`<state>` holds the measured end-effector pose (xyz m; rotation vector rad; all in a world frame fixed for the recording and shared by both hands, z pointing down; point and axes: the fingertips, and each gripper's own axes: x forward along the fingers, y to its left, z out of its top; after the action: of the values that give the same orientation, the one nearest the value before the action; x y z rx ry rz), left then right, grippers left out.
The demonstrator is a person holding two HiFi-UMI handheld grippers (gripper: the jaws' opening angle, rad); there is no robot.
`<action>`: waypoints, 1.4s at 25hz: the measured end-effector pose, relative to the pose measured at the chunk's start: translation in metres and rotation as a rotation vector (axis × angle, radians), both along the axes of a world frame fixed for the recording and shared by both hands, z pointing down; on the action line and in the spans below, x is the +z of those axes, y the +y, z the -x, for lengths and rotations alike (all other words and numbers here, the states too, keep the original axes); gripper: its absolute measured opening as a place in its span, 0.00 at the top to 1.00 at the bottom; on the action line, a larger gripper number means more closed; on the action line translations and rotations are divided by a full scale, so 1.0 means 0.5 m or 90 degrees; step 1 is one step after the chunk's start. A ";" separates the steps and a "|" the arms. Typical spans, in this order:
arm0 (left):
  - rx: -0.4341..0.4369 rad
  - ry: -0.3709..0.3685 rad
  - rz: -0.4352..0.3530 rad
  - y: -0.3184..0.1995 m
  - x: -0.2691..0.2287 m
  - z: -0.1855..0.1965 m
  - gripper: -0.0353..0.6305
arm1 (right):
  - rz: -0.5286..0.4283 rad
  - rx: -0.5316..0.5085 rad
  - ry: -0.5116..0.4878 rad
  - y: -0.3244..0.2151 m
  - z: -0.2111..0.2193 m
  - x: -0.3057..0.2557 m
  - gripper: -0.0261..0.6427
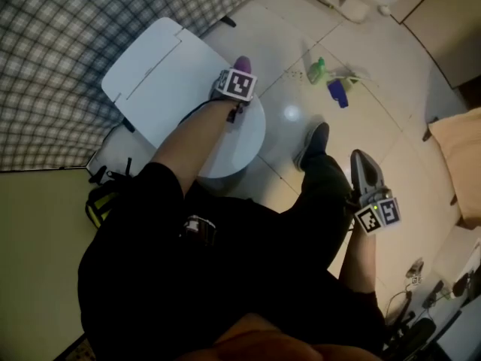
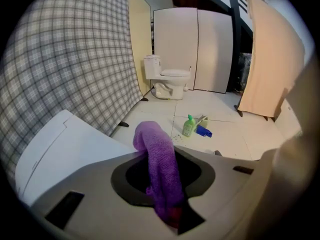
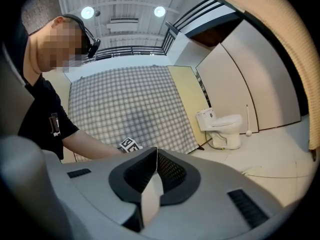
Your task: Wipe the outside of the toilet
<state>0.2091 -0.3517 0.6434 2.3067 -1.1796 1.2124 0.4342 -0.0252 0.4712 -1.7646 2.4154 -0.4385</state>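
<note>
Holding purple cloth (image 2: pixel 160 154), left tool (image 1: pixel 240 71) clamped on it; right tool (image 3: pixel 154 176) closed, empty. Step — approach, wiping not begun. Toilet (image 2: pixel 169 80) well apart; next: walk over, press cloth to its outside.

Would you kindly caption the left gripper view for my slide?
Left gripper holding a purple cloth, with the toilet far across the floor.

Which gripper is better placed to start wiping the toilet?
Probably the left gripper: it is shut on the purple cloth, while the right gripper is shut and empty. The toilet stands far from both.
</note>
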 end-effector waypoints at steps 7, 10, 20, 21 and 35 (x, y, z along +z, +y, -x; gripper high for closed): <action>-0.023 -0.024 -0.010 0.028 -0.030 0.063 0.81 | -0.006 0.001 0.008 0.012 -0.026 -0.007 0.94; -0.038 0.010 0.051 0.135 -0.035 0.134 0.81 | -0.021 -0.005 0.011 0.020 -0.005 -0.030 0.94; -0.038 0.119 0.080 0.459 -0.013 0.418 0.81 | -0.100 -0.145 0.054 -0.006 0.306 -0.157 0.94; -0.036 0.121 0.080 0.485 -0.006 0.436 0.81 | -0.104 -0.164 0.060 -0.007 0.339 -0.164 0.94; 0.062 0.061 0.034 0.503 0.029 0.415 0.81 | -0.093 -0.197 0.093 0.008 0.444 -0.184 0.95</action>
<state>0.0017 -0.1001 0.6580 2.3780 -1.0023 1.1374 0.2121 -0.0212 0.3791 -1.4149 2.7548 -0.1587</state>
